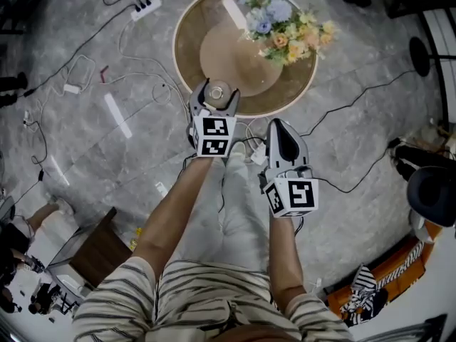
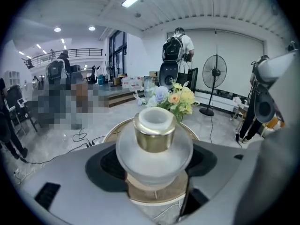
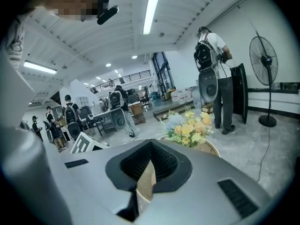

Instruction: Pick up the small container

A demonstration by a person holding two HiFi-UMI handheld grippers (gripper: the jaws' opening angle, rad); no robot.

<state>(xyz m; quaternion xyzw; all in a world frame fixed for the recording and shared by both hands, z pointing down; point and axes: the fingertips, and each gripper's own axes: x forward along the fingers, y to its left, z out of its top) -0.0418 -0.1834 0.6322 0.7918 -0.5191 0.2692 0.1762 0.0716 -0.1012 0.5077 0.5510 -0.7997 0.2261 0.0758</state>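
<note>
Grey stone-look floor (image 1: 107, 155) strewn with cables spreads under everything, and on it stands a round wooden table (image 1: 189, 45) with a pale rim, a bouquet of flowers (image 1: 285, 27) sitting toward its far side. Nearer the person, the left gripper (image 1: 218, 90) has its jaws spread wide and pressed against the rounded belly of the small container (image 2: 154, 146), a frosted jar with a gold collar. The jar hangs over the table's near edge and, as far as I can judge, clear of the top. The right gripper (image 1: 279, 125) sits just beside it, jaws brought together on nothing. The danger lies in that grip: the jar's sides are curved and look slick, so the pads likely meet it only along narrow patches. A tilt or a jolt could let it squirm out, and from there it would strike the table's rim or the hard floor and probably break.
</note>
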